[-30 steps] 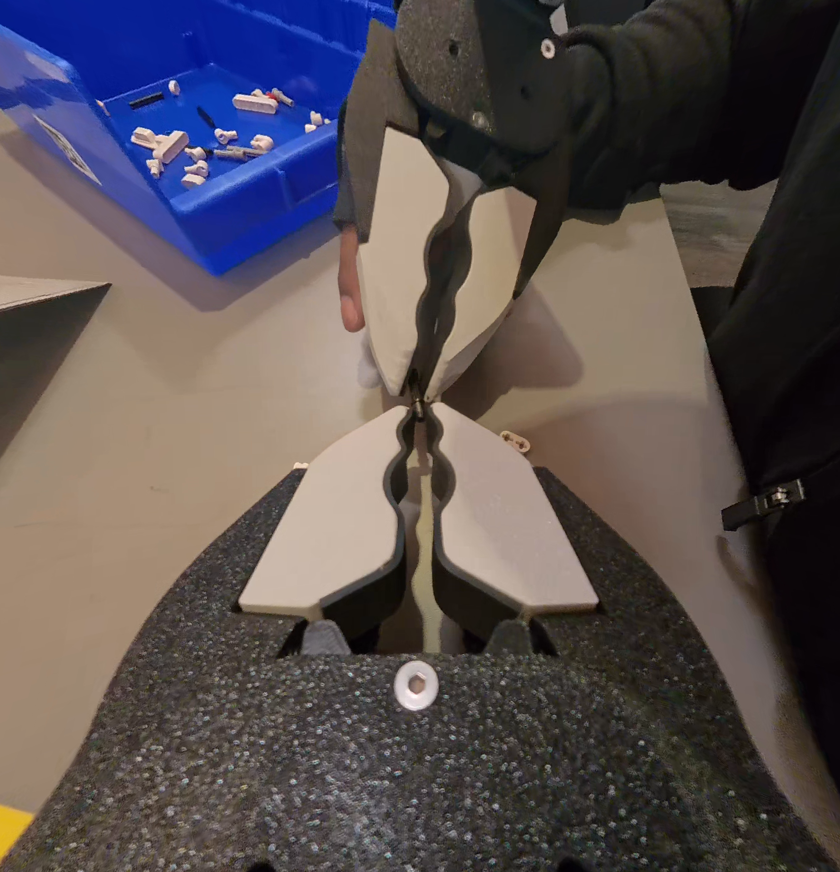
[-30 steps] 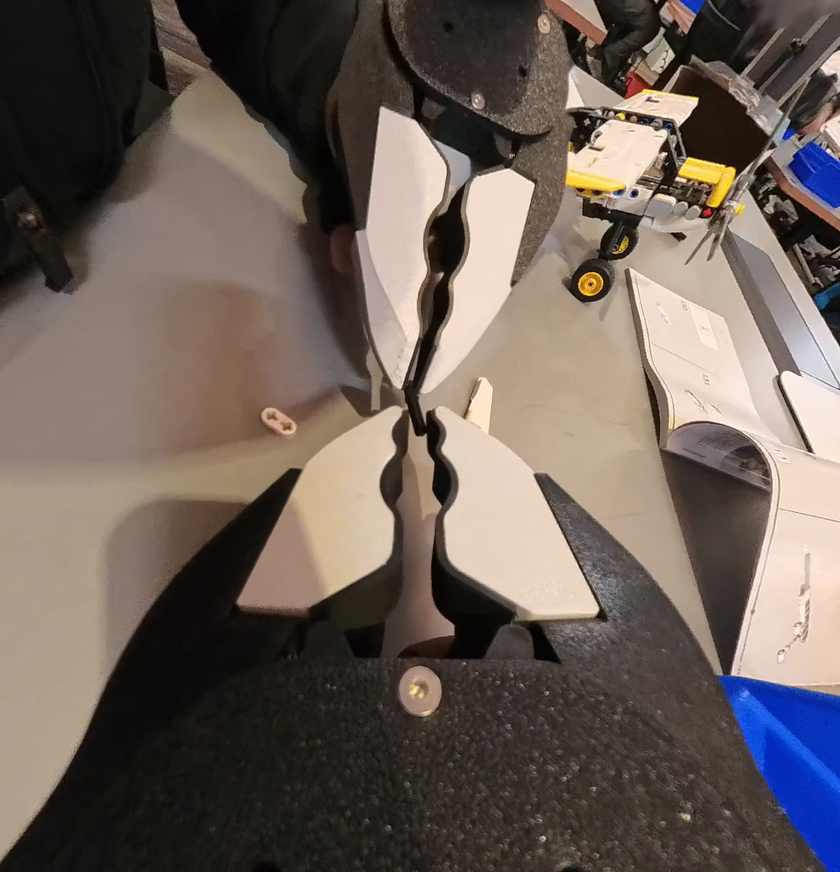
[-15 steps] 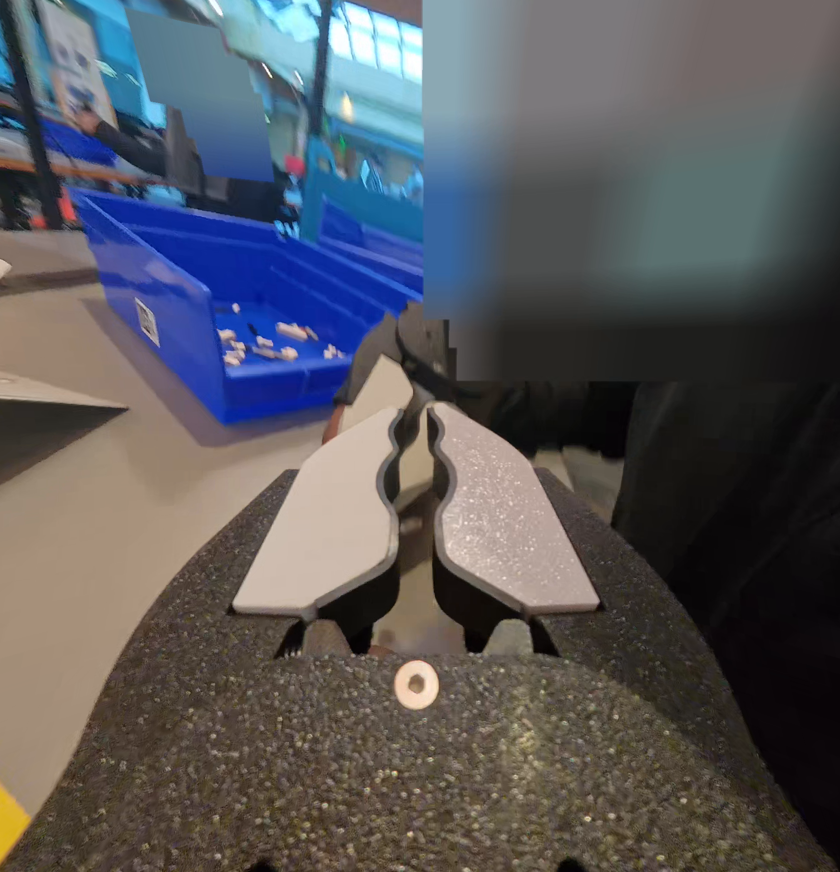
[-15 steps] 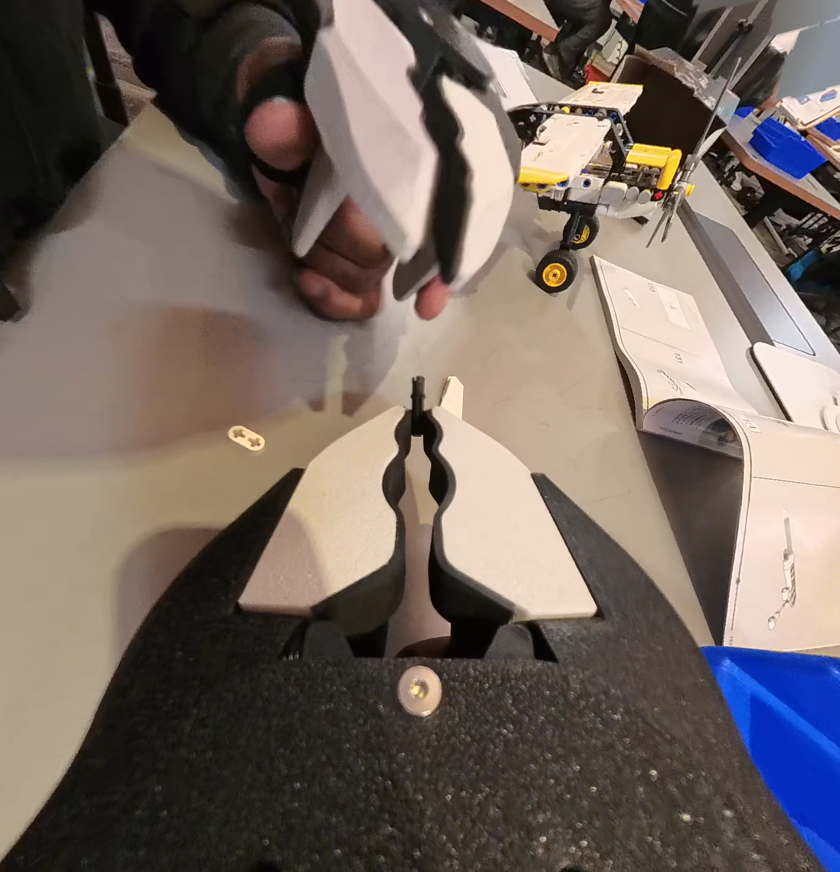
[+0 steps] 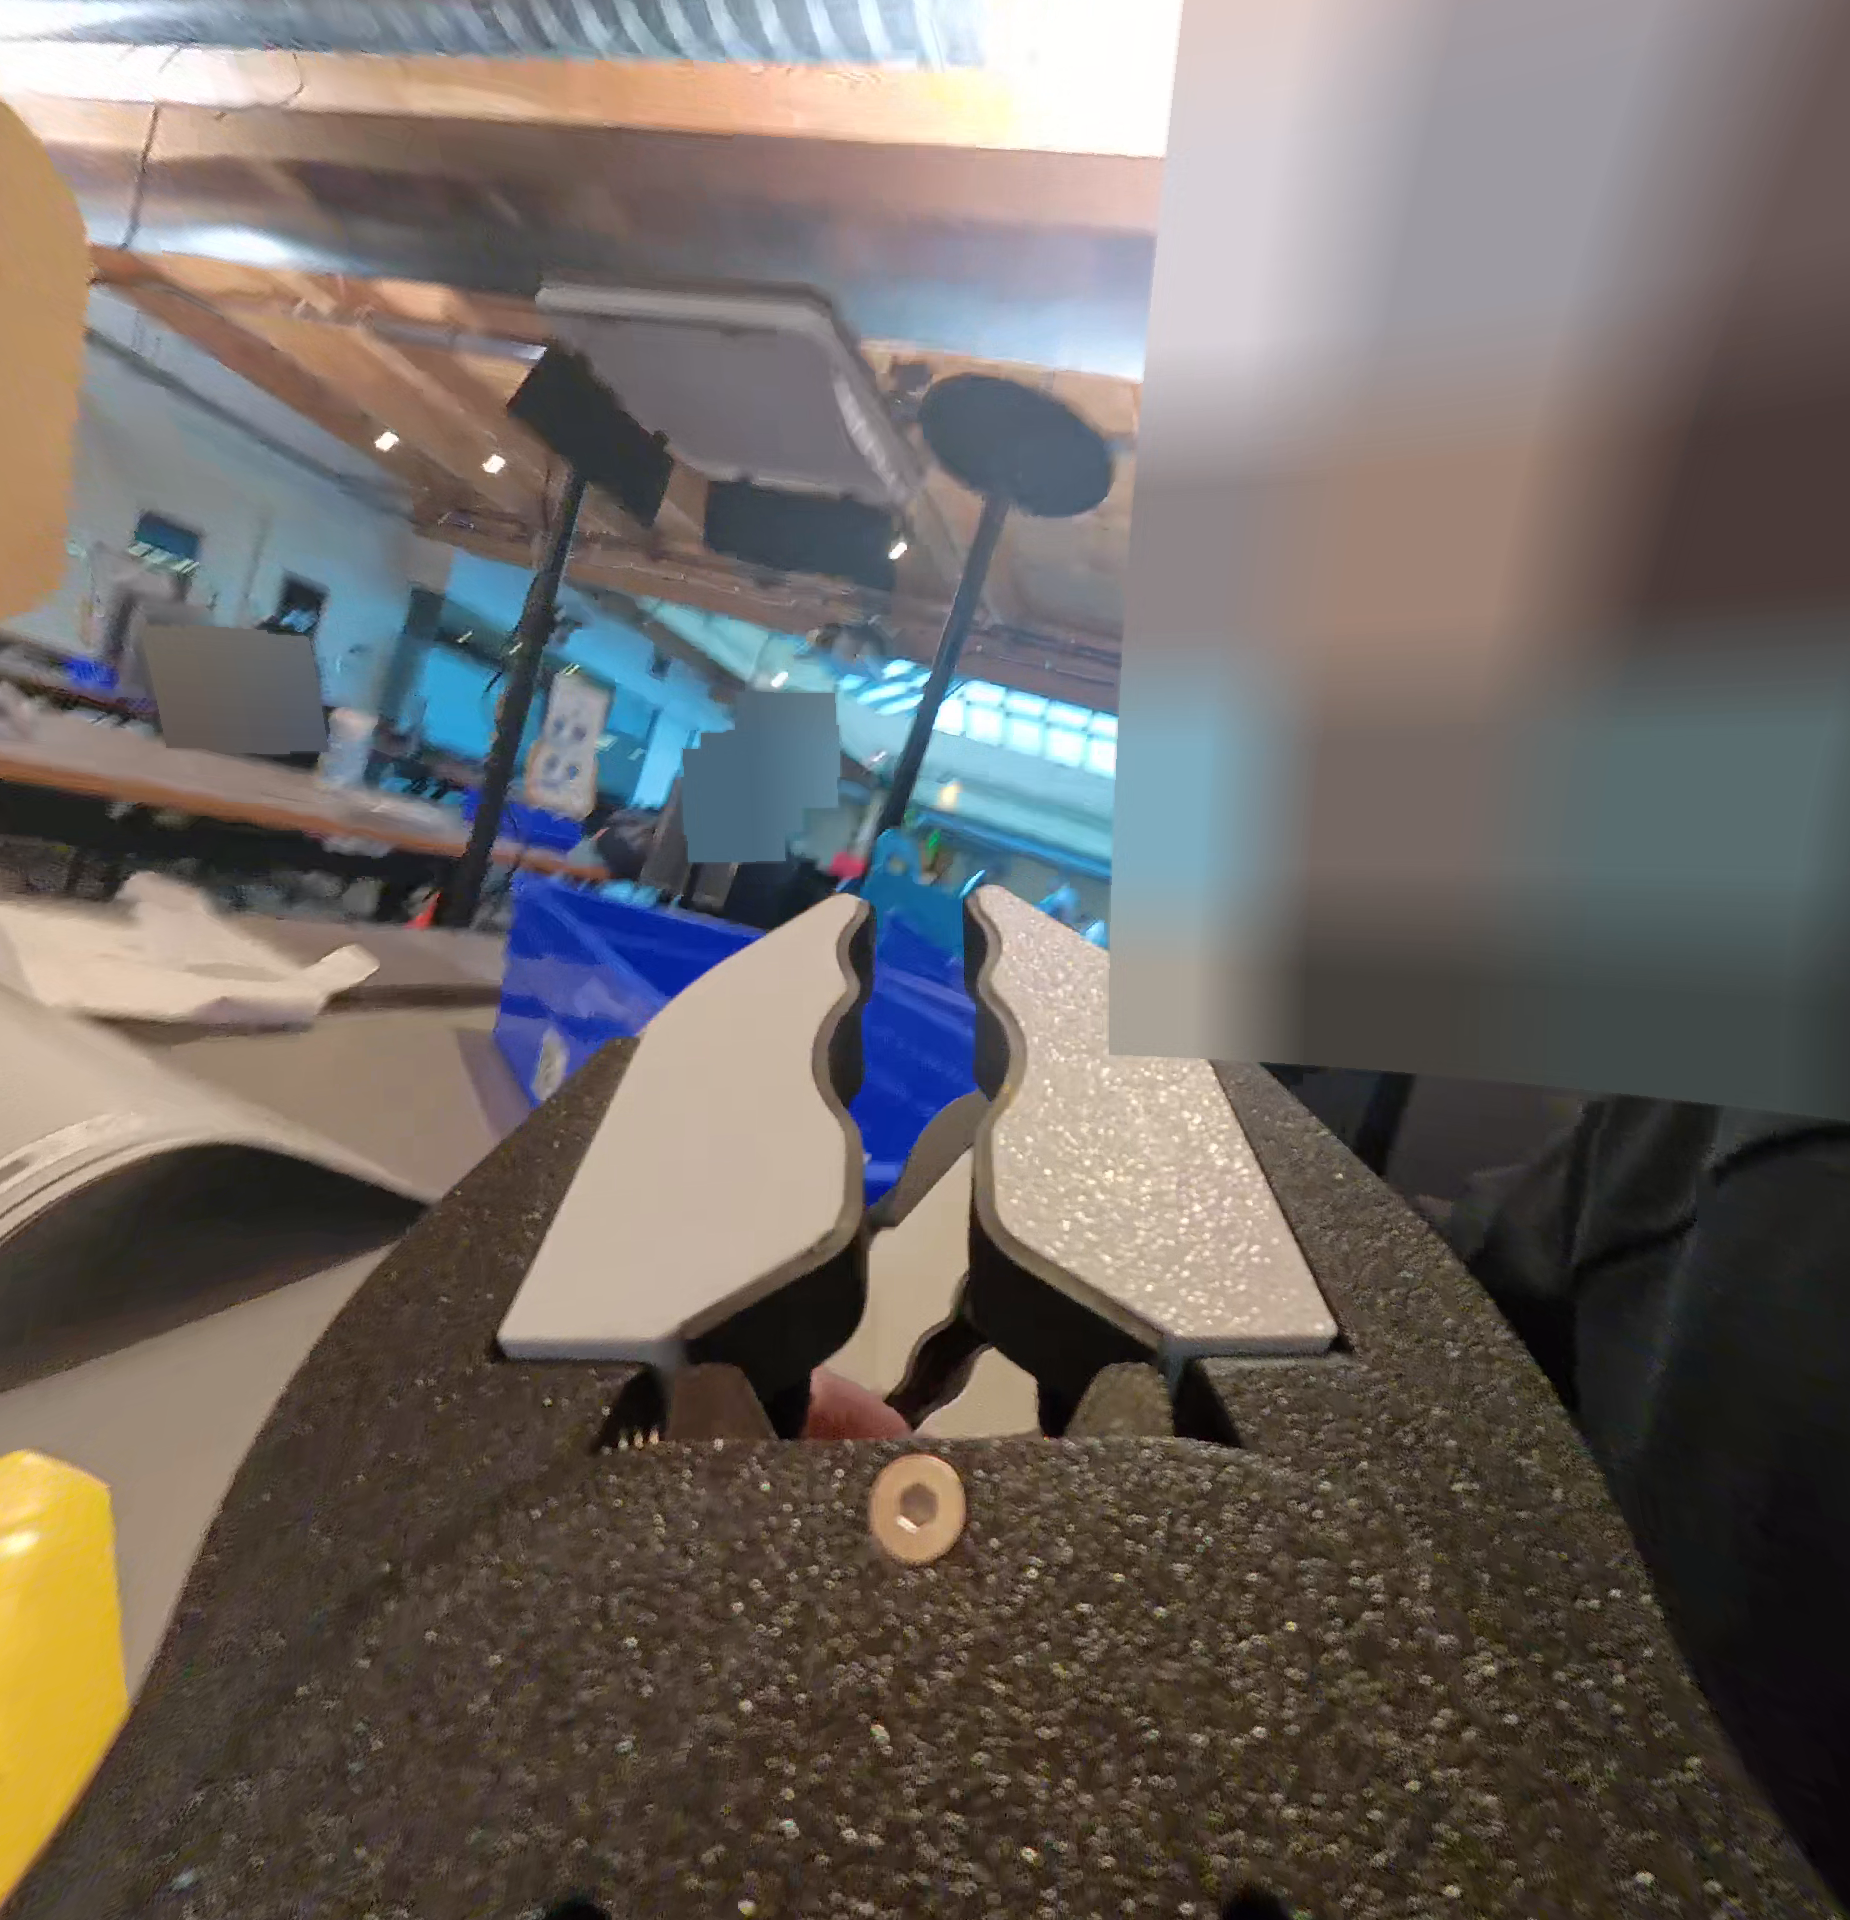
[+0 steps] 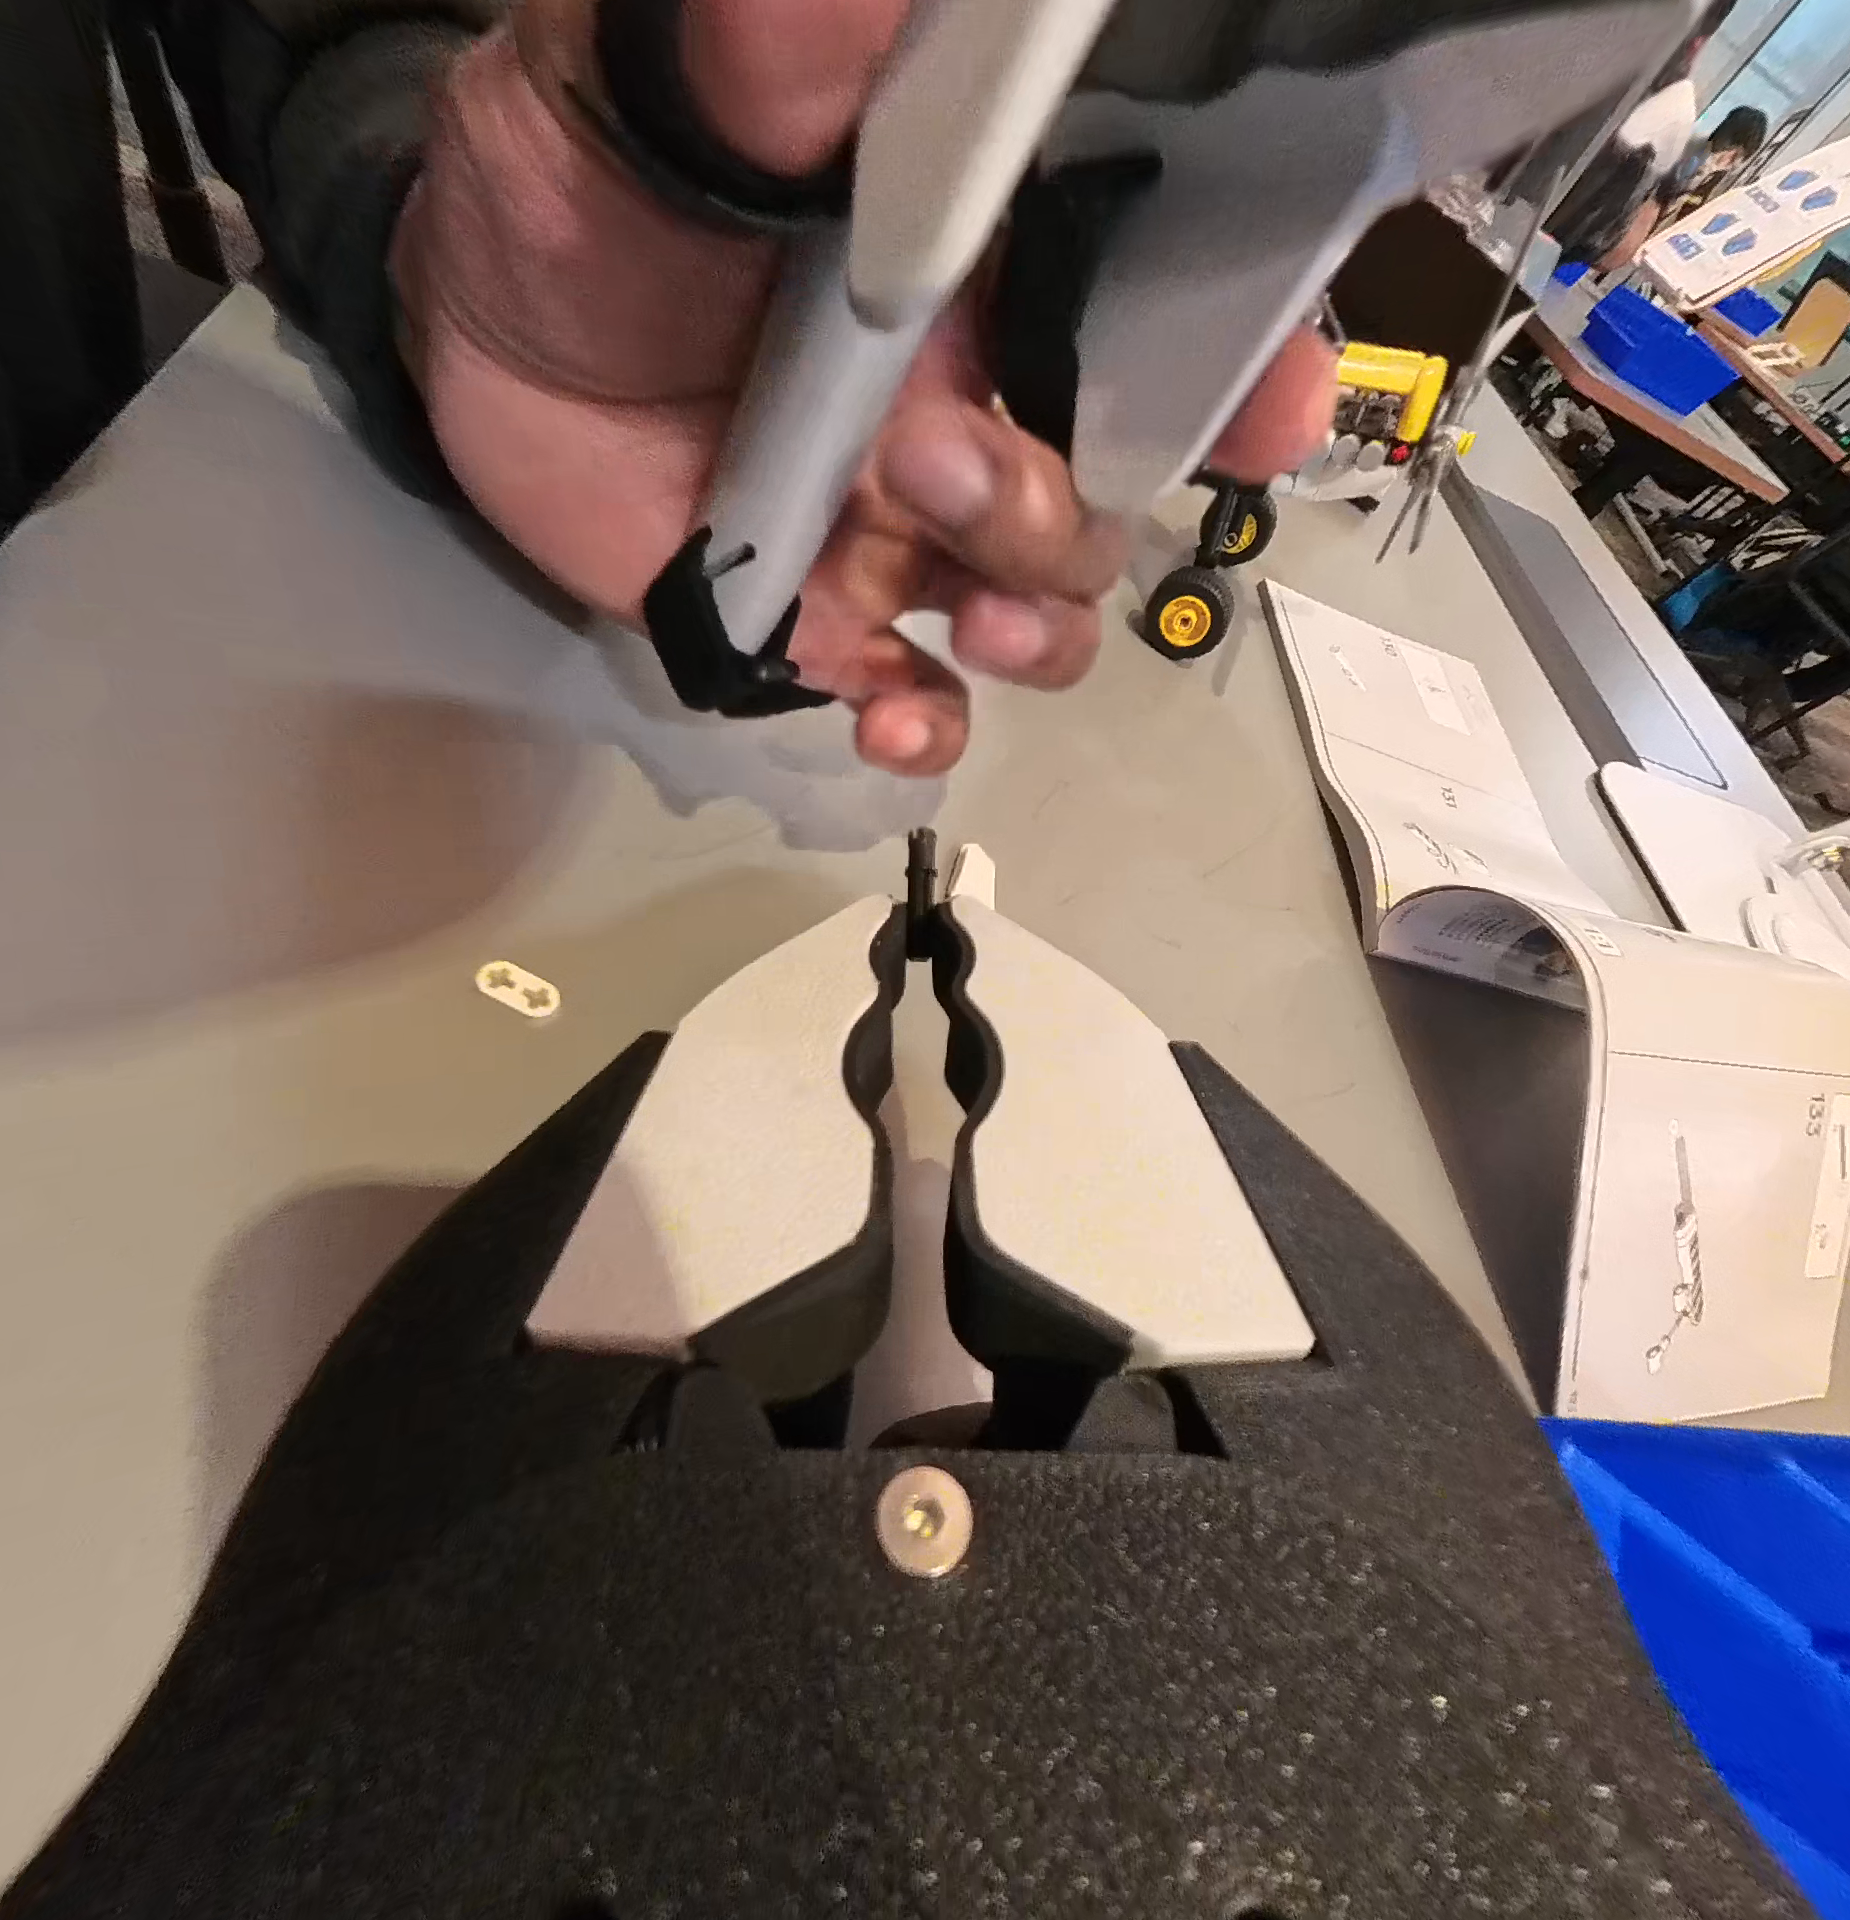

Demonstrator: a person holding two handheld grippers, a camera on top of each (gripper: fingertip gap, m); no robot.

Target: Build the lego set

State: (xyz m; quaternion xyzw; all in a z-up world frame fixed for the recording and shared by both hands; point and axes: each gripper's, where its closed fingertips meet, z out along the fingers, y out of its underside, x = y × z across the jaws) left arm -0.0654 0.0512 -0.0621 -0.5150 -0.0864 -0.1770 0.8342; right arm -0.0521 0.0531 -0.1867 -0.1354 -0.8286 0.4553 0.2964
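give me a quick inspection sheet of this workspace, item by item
surface: grey table, matte, mostly bare.
job's things: small black pin pinched at the tips of the right claw; a white piece lies just beyond the tips; a cream two-hole link lies flat to the left.
clutter: open instruction booklet, yellow-wheeled brick model, blue bin and another blue bin, yellow block.
grippers: left claw open, nothing between its pads, raised and tilted up; a hand grips it.
cables: nothing seen.
surroundings: workshop hall, other tables, overhead light on stands.
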